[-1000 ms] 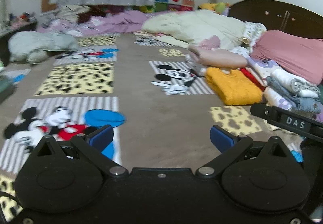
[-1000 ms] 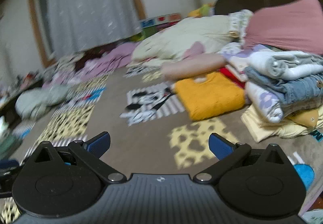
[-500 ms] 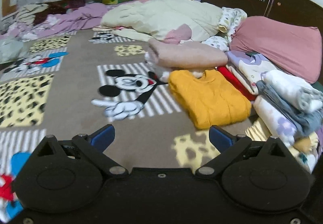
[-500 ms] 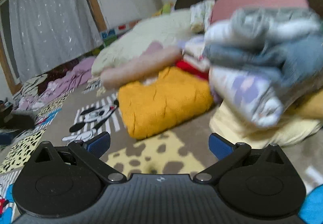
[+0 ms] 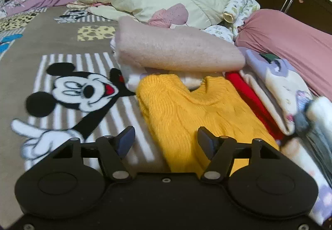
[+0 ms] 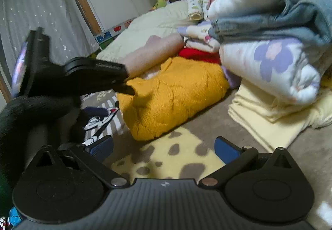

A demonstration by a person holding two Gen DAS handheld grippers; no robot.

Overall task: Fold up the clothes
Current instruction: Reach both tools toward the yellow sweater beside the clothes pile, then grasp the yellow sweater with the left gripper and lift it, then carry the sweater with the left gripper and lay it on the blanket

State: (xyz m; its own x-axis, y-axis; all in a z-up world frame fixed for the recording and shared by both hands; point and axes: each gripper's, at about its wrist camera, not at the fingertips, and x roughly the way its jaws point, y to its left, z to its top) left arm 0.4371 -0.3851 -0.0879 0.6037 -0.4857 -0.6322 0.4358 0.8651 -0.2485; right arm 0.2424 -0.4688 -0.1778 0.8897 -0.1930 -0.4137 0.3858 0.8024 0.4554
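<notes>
Both grippers have swung off the open blanket (image 5: pixel 25 47) and closed in on the clothes piled at the bed's right side. The yellow sweater (image 5: pixel 199 113) now fills the near middle of the left view, lying folded on the blanket with the pink roll (image 5: pixel 176 49) just behind it and the stack (image 6: pixel 269 47) to its right. The left gripper (image 5: pixel 165 141) has narrowed its jaws since a moment ago; they remain apart, straddling the sweater's near edge, not clamped. The right gripper (image 6: pixel 164 148) hovers wide apart, empty, over the leopard patch (image 6: pixel 166 155). A pick-up of the sweater looks imminent.
</notes>
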